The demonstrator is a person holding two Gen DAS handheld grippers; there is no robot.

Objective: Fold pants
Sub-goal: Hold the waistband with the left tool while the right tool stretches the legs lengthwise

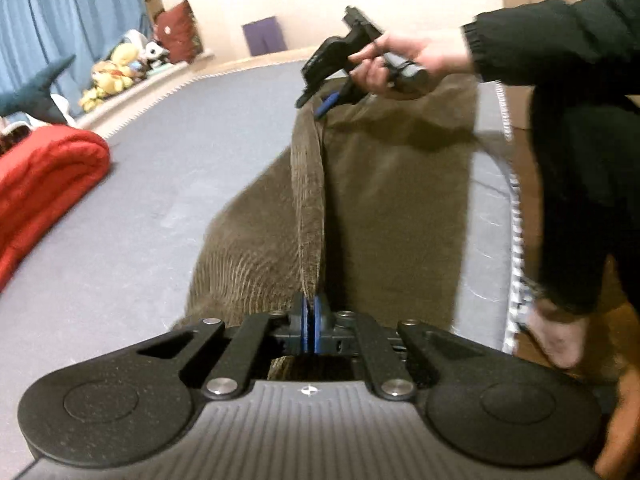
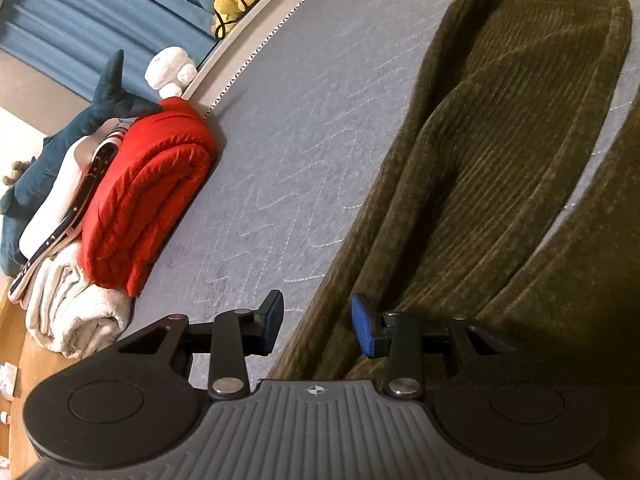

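Note:
Brown corduroy pants point(image 1: 384, 200) lie on the grey mattress point(image 1: 180, 152). My left gripper point(image 1: 311, 312) is shut on an edge of the pants, and a raised band of cloth point(image 1: 307, 184) runs from it toward the right gripper point(image 1: 320, 100). In the right wrist view the right gripper point(image 2: 318, 322) is open, its blue pads point(image 2: 364, 328) apart just above the pants' edge point(image 2: 480, 160). The pant legs stretch away across the mattress point(image 2: 300, 140).
A folded red blanket point(image 2: 148, 192) lies on the mattress by white towels point(image 2: 68, 312) and a shark plush point(image 2: 60, 140). Stuffed toys point(image 1: 116, 68) line the far edge below a blue curtain point(image 1: 60, 8). The person's leg point(image 1: 572, 220) stands at the mattress's right edge.

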